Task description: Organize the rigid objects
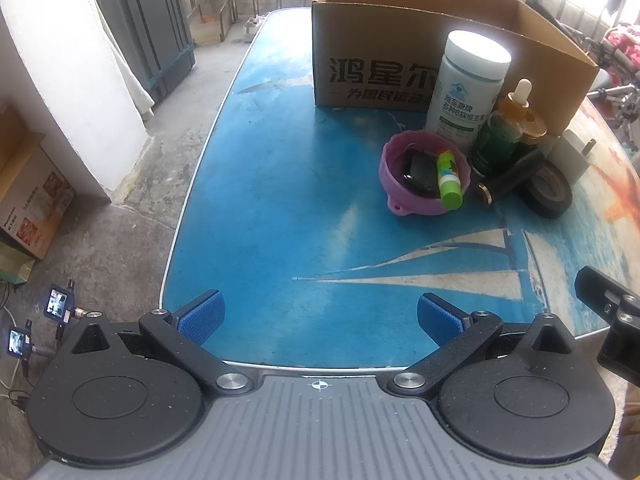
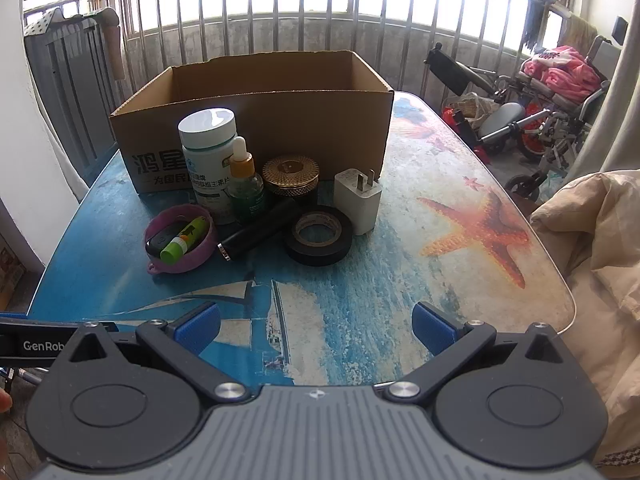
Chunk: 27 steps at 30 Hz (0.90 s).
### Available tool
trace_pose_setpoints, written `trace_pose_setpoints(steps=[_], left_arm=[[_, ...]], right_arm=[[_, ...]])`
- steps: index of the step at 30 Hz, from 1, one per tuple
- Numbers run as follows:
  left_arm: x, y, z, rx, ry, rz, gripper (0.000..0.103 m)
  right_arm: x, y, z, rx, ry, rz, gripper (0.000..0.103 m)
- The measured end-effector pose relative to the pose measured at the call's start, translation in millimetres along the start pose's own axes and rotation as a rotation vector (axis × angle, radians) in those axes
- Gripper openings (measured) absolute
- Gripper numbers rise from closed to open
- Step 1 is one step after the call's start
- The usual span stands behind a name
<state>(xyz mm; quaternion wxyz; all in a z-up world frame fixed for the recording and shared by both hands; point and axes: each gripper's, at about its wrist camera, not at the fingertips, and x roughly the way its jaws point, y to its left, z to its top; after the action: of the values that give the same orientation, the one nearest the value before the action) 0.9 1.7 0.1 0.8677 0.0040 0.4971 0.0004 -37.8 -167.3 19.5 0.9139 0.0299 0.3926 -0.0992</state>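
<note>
An open cardboard box (image 2: 256, 136) (image 1: 372, 60) stands at the back of the table. In front of it cluster a white pill bottle (image 2: 208, 156) (image 1: 466, 84), a green dropper bottle (image 2: 246, 188) (image 1: 500, 136), a gold-lidded jar (image 2: 291, 176), a white charger plug (image 2: 358, 200), a black tape roll (image 2: 319, 236) (image 1: 548, 192), a black tube (image 2: 260, 228) (image 1: 508, 176) and a purple bowl (image 2: 180, 240) (image 1: 424, 172) holding a green glue stick (image 2: 186, 238) (image 1: 449, 178) and a black item. My left gripper (image 1: 320, 316) and right gripper (image 2: 316, 326) hover open and empty over the table's near edge, well short of the cluster.
The table (image 2: 400, 280) has a blue sea print with a starfish (image 2: 484, 228). A wheelchair (image 2: 532, 108) and railing stand behind right, beige cloth (image 2: 600, 260) at right. Concrete floor and cardboard boxes (image 1: 28, 208) lie at left. The other gripper's body (image 1: 612, 320) shows at the right edge.
</note>
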Motion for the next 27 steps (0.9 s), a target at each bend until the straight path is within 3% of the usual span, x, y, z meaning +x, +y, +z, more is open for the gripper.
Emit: trace_pose_setpoints(steps=[27], left_arm=[[-0.2,-1.7,3.3,0.004,-0.003,0.0,0.103]], right_arm=[[3.4,0.8,2.4,-0.002,0.008,0.0,0.103]])
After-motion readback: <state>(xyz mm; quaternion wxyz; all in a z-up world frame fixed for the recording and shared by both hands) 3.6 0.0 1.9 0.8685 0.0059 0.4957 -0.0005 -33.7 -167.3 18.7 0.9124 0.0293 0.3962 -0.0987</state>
